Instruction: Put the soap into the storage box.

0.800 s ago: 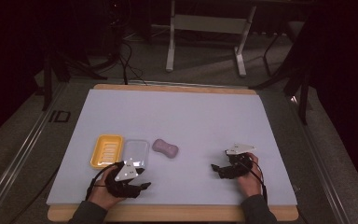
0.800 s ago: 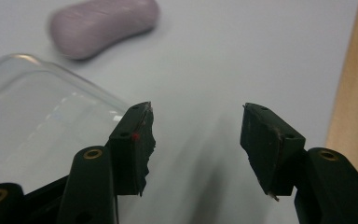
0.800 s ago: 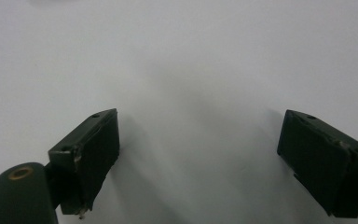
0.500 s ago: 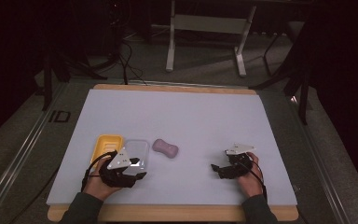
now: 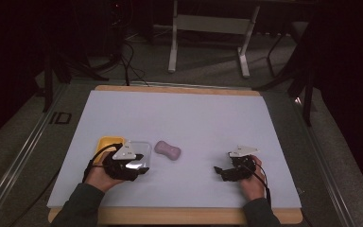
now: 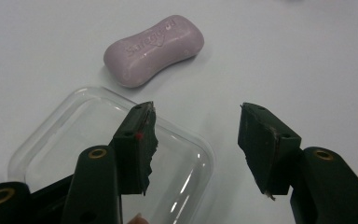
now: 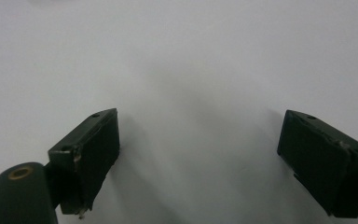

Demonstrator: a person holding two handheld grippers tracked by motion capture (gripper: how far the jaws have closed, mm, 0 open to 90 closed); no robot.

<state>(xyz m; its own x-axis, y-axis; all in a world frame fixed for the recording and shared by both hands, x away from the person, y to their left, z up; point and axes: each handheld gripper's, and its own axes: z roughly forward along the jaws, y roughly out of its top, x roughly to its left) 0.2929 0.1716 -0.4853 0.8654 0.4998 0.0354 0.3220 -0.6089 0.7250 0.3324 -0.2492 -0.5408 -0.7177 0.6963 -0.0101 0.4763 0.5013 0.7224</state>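
A pale purple soap bar (image 5: 167,151) (image 6: 154,49) lies on the white table, right of a clear plastic lid (image 5: 140,152) (image 6: 107,154). A yellow soap dish (image 5: 108,143) sits just left of the lid. My left gripper (image 5: 144,169) (image 6: 196,140) hovers over the lid's near right corner, open, one jaw above the lid and the other past its edge. My right gripper (image 5: 217,171) (image 7: 198,161) rests low over bare table at the right, open and holding nothing.
The white mat (image 5: 194,118) covers a wooden-edged table (image 5: 170,216). A metal stand (image 5: 208,28) and cables sit on the dark floor beyond the far edge. Bare mat stretches between the two grippers and behind the soap.
My left gripper has moved forward and slightly right, from the near edge up onto the clear lid. The right gripper has stayed where it was.
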